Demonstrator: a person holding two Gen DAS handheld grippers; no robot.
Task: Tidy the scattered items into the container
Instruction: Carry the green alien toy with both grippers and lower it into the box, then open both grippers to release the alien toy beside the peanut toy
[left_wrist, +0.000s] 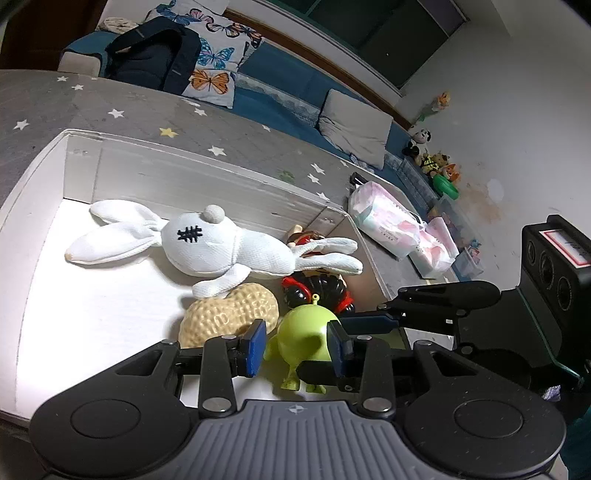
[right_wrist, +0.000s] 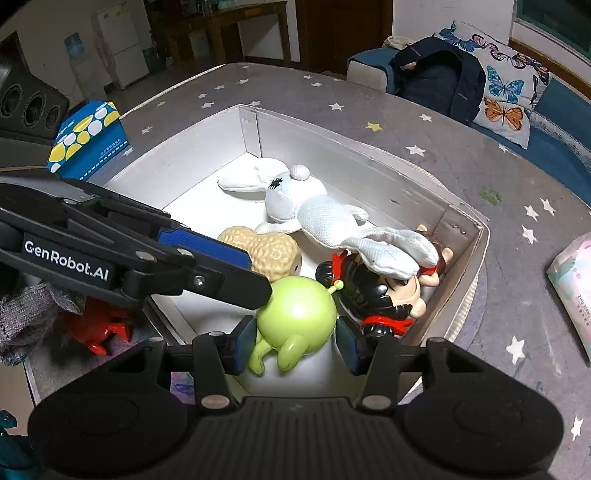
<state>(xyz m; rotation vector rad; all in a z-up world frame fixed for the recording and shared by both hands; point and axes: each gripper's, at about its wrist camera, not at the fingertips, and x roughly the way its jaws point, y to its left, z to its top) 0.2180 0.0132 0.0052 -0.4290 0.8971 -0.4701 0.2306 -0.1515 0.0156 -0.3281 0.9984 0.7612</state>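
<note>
The green toy (right_wrist: 295, 314) sits at the near end of the white box (right_wrist: 465, 236), beside the peanut (right_wrist: 269, 251), doll (right_wrist: 384, 291) and white rabbit (right_wrist: 314, 206). The right gripper (right_wrist: 295, 343) straddles it, pads seemingly touching. The left gripper (left_wrist: 297, 341), lettered "GenRobot.AI", hangs part-open, holding nothing.

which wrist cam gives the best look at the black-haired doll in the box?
Right wrist: the black-haired doll shows its face, hair and red trim, with only the white rabbit's legs across it. Left wrist: the doll is mostly hidden behind the rabbit and green toy.
</note>
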